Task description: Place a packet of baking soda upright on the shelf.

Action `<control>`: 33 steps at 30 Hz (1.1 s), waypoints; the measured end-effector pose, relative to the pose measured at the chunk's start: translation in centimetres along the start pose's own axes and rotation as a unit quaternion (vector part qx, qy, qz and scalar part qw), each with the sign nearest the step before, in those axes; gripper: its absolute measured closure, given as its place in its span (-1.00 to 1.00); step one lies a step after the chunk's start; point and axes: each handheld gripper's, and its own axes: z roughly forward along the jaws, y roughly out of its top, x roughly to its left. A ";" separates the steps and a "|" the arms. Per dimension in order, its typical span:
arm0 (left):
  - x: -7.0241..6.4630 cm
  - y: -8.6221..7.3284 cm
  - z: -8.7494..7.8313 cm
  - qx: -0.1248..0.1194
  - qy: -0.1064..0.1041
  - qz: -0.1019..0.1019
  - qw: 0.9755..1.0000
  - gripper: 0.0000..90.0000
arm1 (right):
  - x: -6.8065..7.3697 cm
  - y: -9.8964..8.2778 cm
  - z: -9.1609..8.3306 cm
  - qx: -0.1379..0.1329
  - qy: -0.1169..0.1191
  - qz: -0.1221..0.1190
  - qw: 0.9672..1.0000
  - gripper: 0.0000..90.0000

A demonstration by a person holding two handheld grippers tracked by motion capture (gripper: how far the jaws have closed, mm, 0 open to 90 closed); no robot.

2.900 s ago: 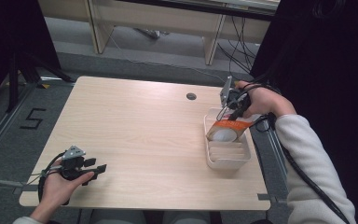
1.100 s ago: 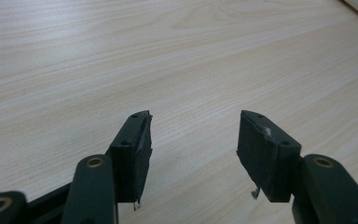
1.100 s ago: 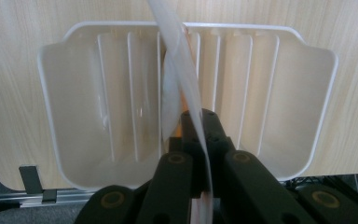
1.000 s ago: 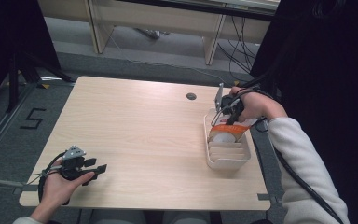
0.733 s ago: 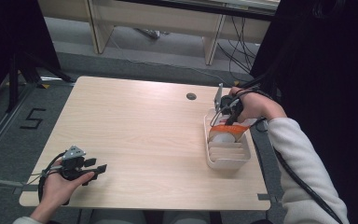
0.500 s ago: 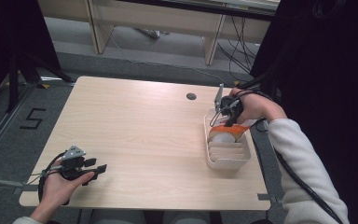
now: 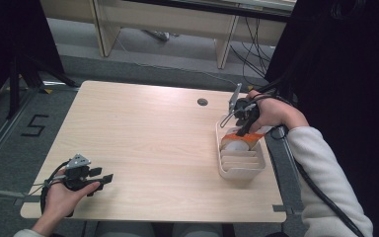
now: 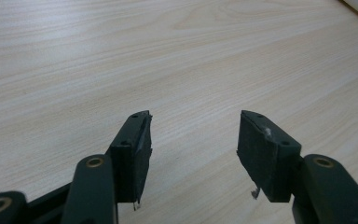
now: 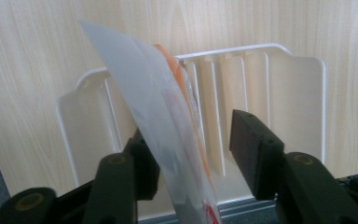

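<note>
At bench right, right tool now stands apart around plate, just slotted in rack; left tool rests apart, idle.

I'm working in what looks like a lab or test room set up for recording. My bench is a plain light wood table with a cable hole, standing on grey carpet. A number 5 is taped on the floor beside it. Black curtains hang along the right, loose cables trail over the floor behind, and pale wooden furniture legs stand beyond.
</note>
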 end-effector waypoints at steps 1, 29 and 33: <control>0.0 0.0 0.0 0.000 0.000 0.000 1.000 -0.02 | 0.0 0.0 0.0 0.000 0.000 0.000 1.000 0.22; -0.1 0.0 0.1 -0.003 0.001 -0.005 1.000 -0.03 | 8.4 0.1 0.1 -0.300 -0.078 0.057 0.949 -0.19; 0.0 0.0 0.0 0.004 0.001 -0.002 1.000 -0.03 | 9.8 -0.2 1.7 -0.310 -0.059 0.076 0.946 -0.17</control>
